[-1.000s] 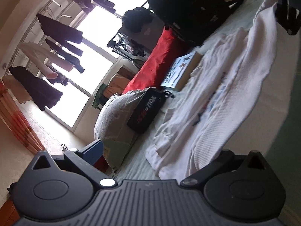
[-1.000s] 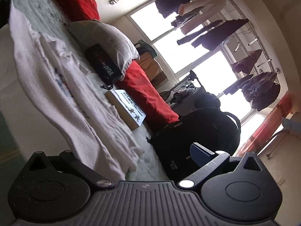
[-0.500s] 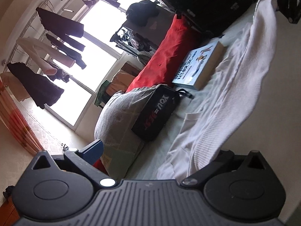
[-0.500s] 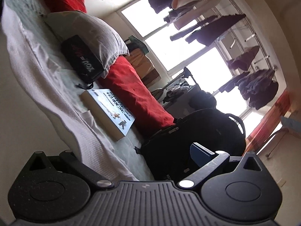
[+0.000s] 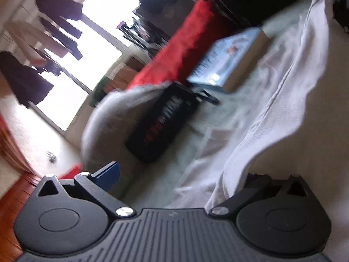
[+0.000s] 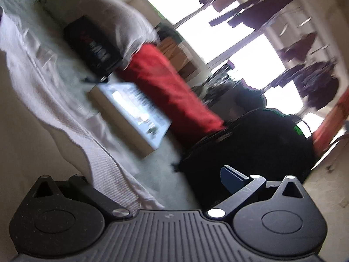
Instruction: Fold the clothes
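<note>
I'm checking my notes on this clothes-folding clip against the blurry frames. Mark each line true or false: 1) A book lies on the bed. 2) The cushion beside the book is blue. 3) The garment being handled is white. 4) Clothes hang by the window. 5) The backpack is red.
1) True: the book lies flat on the bed.
2) False: the cushion is red.
3) True: the white garment stretches across the bed toward both grippers.
4) True: dark clothes hang in front of the bright window.
5) False: the backpack is black.
</note>
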Demonstrator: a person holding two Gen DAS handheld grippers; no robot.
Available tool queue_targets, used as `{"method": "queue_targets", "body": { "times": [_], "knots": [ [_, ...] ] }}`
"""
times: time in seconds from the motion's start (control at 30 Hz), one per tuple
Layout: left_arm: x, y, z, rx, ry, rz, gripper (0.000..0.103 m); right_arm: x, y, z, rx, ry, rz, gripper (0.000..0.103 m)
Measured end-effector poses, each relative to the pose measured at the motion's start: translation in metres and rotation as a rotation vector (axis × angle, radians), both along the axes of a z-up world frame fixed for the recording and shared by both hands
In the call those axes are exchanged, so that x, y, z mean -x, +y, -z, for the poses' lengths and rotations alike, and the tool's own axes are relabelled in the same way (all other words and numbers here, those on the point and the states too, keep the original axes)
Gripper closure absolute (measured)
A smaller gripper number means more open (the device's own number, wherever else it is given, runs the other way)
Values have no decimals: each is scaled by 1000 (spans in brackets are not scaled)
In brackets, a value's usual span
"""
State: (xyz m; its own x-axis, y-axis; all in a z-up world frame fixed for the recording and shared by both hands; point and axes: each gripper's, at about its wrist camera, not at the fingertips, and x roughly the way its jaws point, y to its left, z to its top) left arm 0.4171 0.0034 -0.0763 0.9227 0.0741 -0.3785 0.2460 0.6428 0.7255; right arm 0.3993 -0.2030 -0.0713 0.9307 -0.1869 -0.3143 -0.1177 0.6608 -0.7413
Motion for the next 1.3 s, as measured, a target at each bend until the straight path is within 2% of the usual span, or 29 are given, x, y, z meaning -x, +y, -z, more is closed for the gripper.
{"method": "queue_targets", "body": {
  "times": [0.1,0.2,0.3,0.37,0.43,0.5,0.63,0.7,0.83,0.9,1.0,1.07,1.3],
  "knots": [
    [5,4,0,22,7,-6,1,-1,-5,2,-53,58,6,0],
    [23,10,-8,-1,20,18,1,14,-13,-5,-96,95,-7,0],
    [48,19,-16,3,62,49,1,38,-19,-17,-115,133,-51,0],
    [66,25,-22,31,101,68,1,50,-22,-23,-163,173,-85,0],
    [84,30,-29,99,160,96,1,60,-25,-30,-224,216,-118,0],
    [97,34,-36,207,244,129,1,68,-29,-36,-303,266,-158,0],
    [103,35,-38,454,441,227,1,70,-36,-43,-577,415,-279,0],
    [99,34,-33,550,525,264,1,65,-37,-42,-680,484,-326,0],
    [82,30,-20,692,631,319,1,48,-33,-31,-780,564,-352,0],
    [69,28,-13,731,676,296,1,35,-33,-24,-817,610,-341,0],
    [55,30,-14,764,674,260,1,17,-37,-17,-870,644,-293,0],
    [47,33,-21,755,644,238,1,11,-40,-19,-883,625,-282,0],
    [0,39,-47,663,439,150,1,-21,-41,-36,-858,485,-244,0]
  ]
}}
